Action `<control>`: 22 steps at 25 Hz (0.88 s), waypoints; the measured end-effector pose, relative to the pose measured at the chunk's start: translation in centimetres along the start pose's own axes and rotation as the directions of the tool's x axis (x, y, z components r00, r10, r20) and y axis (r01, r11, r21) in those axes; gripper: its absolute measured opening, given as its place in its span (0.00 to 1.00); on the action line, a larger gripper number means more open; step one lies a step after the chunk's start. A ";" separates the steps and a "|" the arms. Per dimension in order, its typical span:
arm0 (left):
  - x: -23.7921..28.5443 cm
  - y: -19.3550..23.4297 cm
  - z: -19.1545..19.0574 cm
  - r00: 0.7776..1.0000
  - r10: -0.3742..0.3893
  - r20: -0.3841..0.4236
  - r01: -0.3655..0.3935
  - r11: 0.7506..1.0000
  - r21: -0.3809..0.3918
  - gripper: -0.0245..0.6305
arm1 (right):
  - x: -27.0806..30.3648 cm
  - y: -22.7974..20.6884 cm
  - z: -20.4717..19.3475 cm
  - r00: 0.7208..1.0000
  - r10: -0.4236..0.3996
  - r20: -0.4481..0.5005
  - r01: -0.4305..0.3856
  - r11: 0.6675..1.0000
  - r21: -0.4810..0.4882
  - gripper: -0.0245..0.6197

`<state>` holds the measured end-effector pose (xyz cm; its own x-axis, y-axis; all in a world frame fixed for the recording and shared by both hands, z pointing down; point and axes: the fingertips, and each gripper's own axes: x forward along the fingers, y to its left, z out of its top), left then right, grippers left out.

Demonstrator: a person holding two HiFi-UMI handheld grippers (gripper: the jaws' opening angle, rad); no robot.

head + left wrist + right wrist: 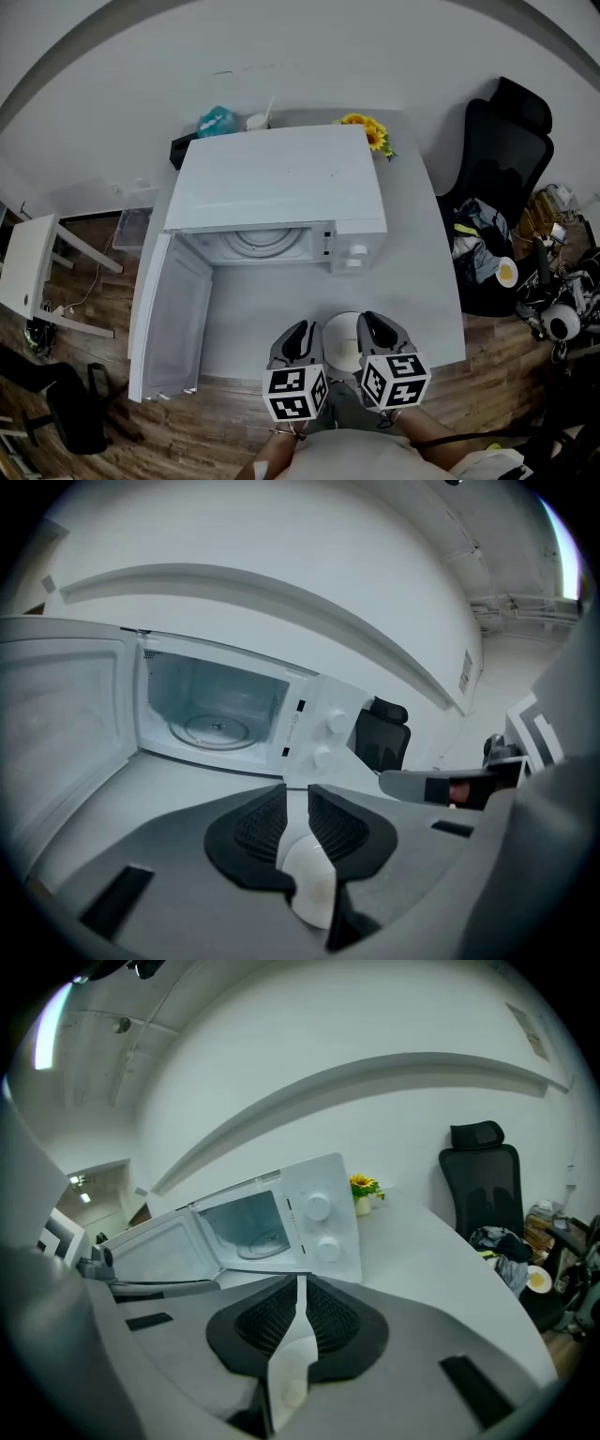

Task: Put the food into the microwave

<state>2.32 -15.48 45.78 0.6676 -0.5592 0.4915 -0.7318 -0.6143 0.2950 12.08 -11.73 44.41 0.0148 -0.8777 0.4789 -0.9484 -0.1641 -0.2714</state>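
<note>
At the desk's (427, 281) near edge, left claw (302, 330) and right claw (369, 324) clamp a white bowl (343, 341). Beyond, the microwave (281, 183) stands with its door (173, 319) swung open leftward, sunflowers (367, 129) far right.

White room, wood floor.
Plain white wall (281, 56); white table (427, 281) against it. Black chair (502, 141) at right, clothes on seat. Small white side table (28, 262) left. Plank floor (103, 366). Ceiling lamp (47, 1040) lit.
</note>
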 end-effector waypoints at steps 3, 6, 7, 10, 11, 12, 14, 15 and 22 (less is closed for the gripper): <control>0.9 -0.4 -1.4 0.999 -0.011 -0.038 0.011 1.000 0.005 0.13 | -0.6 -2.5 -1.4 0.998 -0.056 -0.022 0.057 0.998 0.036 0.07; 1.6 -0.4 -3.2 0.997 -0.018 -0.079 0.018 1.000 0.003 0.13 | -1.1 -4.6 -3.2 0.994 -0.103 -0.048 0.106 0.992 0.064 0.07; 1.9 -0.3 -3.8 0.996 -0.017 -0.090 0.018 1.000 0.001 0.13 | -1.2 -5.2 -3.7 0.992 -0.115 -0.055 0.118 0.991 0.068 0.07; 2.4 0.0 -5.3 0.992 -0.013 -0.124 0.013 1.000 0.000 0.13 | -1.4 -6.5 -5.3 0.987 -0.138 -0.079 0.144 0.987 0.077 0.07; 2.6 0.1 -5.8 0.991 -0.012 -0.134 0.012 1.000 0.002 0.13 | -1.4 -6.8 -5.8 0.986 -0.143 -0.088 0.150 0.985 0.082 0.07; 2.7 0.1 -6.3 0.989 -0.012 -0.145 0.013 1.000 0.005 0.13 | -1.4 -7.1 -6.4 0.985 -0.146 -0.097 0.155 0.984 0.088 0.07; 2.8 0.0 -7.2 0.986 -0.014 -0.165 0.016 1.000 0.011 0.13 | -1.5 -7.5 -7.5 0.982 -0.153 -0.112 0.164 0.981 0.099 0.07; 2.9 0.0 -7.7 0.985 -0.015 -0.174 0.017 1.000 0.013 0.13 | -1.5 -7.7 -7.9 0.981 -0.156 -0.119 0.168 0.980 0.105 0.07; 4.1 0.9 -10.6 0.976 -0.001 -0.218 0.000 1.000 -0.002 0.13 | -0.5 -8.7 -10.7 0.975 -0.161 -0.154 0.180 0.977 0.114 0.07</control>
<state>2.98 -12.46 56.73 0.6222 -0.4240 0.6581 -0.7319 -0.6134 0.2968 16.96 -5.02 55.51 0.1188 -0.7599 0.6391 -0.8880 -0.3693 -0.2741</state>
